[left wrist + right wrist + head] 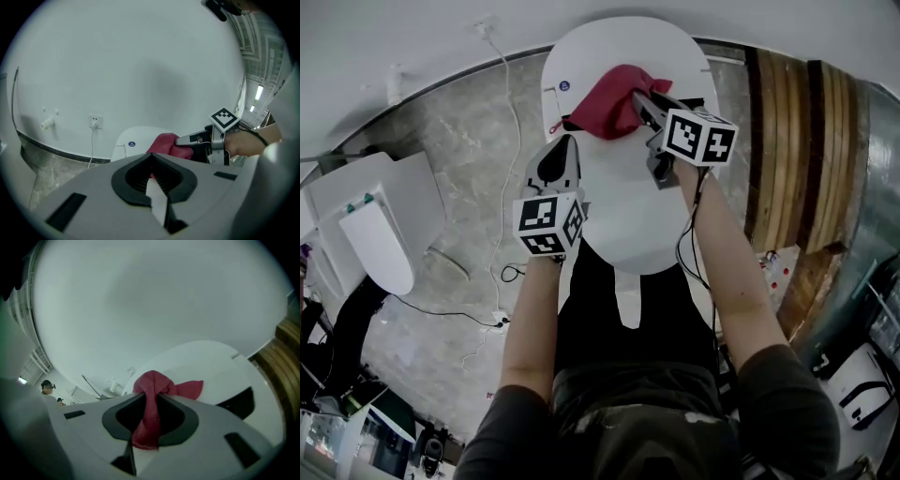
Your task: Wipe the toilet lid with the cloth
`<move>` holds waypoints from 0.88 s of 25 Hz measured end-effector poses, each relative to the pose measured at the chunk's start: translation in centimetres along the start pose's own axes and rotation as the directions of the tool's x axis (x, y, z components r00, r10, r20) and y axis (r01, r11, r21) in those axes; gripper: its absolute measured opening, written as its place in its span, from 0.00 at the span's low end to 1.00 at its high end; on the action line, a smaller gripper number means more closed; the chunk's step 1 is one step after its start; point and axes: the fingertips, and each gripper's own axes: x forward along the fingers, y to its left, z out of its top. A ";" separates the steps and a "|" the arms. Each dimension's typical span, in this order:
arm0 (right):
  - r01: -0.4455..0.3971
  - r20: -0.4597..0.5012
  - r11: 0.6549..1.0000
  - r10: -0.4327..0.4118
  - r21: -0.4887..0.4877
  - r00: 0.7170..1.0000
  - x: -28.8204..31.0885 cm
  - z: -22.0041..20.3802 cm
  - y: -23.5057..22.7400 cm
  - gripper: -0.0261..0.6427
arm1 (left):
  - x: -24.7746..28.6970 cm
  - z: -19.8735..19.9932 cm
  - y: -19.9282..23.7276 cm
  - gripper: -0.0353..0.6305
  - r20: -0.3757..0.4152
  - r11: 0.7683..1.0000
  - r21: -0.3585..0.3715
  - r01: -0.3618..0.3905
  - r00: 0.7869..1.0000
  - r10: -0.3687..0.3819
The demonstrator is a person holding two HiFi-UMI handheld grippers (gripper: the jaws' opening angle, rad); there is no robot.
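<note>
The white toilet lid lies closed in the upper middle of the head view. A red cloth is bunched on the lid's far part, and my right gripper is shut on it; in the right gripper view the cloth is pinched between the jaws and spills out past them over the lid. My left gripper hovers at the lid's left edge, shut with nothing in it. The left gripper view shows its closed jaws, with the cloth and the right gripper beyond.
A wall socket with a hanging cable sits left of the toilet. Another white toilet piece stands on the marble floor at the left, with cables nearby. Wooden panelling rises close on the right.
</note>
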 end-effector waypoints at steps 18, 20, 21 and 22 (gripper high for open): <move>0.069 0.047 0.995 -0.072 0.069 0.996 -9.3 2.1 -16.9 0.14 | 2.9 -3.6 -11.4 0.06 0.014 0.999 -0.013 -0.041 0.999 0.041; 0.054 0.063 0.996 -0.059 0.074 0.996 -9.3 2.2 -17.0 0.14 | 2.6 -4.2 -11.4 0.06 0.014 0.999 -0.012 -0.053 0.999 0.053; 0.053 0.070 0.996 -0.058 0.076 0.996 -9.3 2.2 -16.9 0.14 | 2.3 -4.5 -11.3 0.06 0.013 0.998 -0.013 -0.059 0.998 0.059; 0.053 0.075 0.996 -0.059 0.076 0.995 -9.5 2.2 -16.7 0.14 | 1.9 -4.7 -11.2 0.06 0.012 0.998 -0.016 -0.064 0.998 0.064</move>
